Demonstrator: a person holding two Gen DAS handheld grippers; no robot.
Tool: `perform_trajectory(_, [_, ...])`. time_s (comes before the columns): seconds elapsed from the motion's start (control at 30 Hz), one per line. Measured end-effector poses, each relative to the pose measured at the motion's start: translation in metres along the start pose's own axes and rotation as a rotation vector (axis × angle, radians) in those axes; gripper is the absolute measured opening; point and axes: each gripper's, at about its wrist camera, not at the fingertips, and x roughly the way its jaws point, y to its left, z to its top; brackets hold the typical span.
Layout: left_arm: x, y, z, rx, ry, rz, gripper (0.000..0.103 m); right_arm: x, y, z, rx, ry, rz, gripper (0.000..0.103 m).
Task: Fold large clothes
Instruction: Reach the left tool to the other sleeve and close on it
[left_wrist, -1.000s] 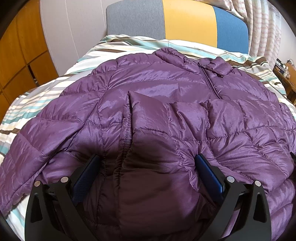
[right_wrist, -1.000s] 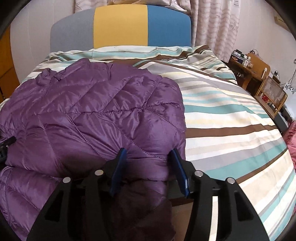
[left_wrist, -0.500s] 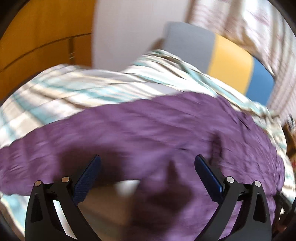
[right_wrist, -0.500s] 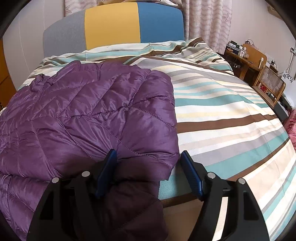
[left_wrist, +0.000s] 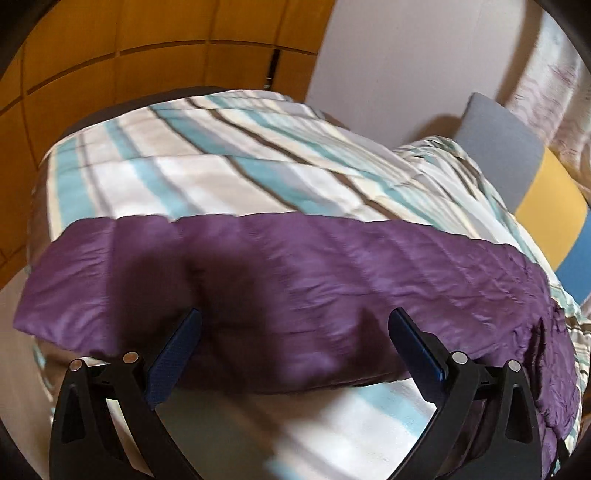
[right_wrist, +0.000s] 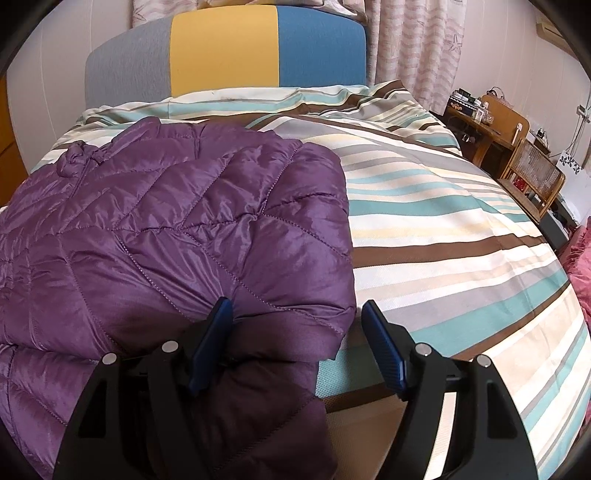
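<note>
**Asker:** Where's the jacket, and what are your fingers doing?

**Me:** The purple quilted jacket (right_wrist: 177, 236) lies on the striped bedspread (right_wrist: 443, 229), filling the left half of my right camera's view, collar toward the colour-blocked headboard (right_wrist: 225, 48) at the top. My right gripper (right_wrist: 295, 345) has just been opening; its jaws now stand apart at the bottom centre. A folded corner of the jacket sits between them, but the pads aren't pressing on it, so nothing is held there. My left gripper (left_wrist: 293, 350) is wide open too, over a band of purple fabric crossing the middle of that blurred frame, gripping nothing.

**Asker:** How do you expect it to handle?

**Me:** Light and puffy, I'd judge. The shell is shiny, so probably slippery, and the padding looks springy; folds may creep back open. It's soft throughout, nothing to break.

**Asker:** Where would you take hold?

**Me:** At an edge or a stitched seam, where the layers are thinner and the pads can bite. The lower hem, near the bottom of the frame, looks sensible, one gripper toward each side so the fold comes over evenly. Pinching a fat quilted panel would likely slide off.
</note>
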Motion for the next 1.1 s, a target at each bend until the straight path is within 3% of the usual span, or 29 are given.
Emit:
perform_trajectory(0.33, [-0.027, 0.038, -0.028, -0.172, -0.034, -0.073, 0.097, -0.003, 0.000, -0.003, -0.015, -0.007, -0.020, 0.072])
perform_trajectory(0.6, [-0.005, 0.050, -0.016, -0.295, 0.018, -0.097, 0.093, -0.003, 0.000, -0.003, -0.015, -0.007, -0.019, 0.073])
perform_trajectory(0.77, [0.002, 0.059, -0.005, -0.416, 0.022, -0.109, 0.093, -0.004, 0.000, -0.003, -0.014, -0.007, -0.017, 0.073])
perform_trajectory(0.83, [-0.001, 0.065, -0.003, -0.495, 0.036, -0.110, 0.083, -0.004, -0.001, -0.003, -0.013, -0.007, -0.016, 0.073])
perform_trajectory(0.97, [-0.024, 0.077, -0.025, -0.625, 0.054, -0.163, 0.082, -0.004, -0.001, -0.004, -0.013, -0.005, -0.018, 0.074])
perform_trajectory(1.1, [-0.027, 0.071, -0.032, -0.603, 0.028, -0.162, 0.082, -0.005, -0.001, -0.004, -0.014, -0.006, -0.019, 0.074])
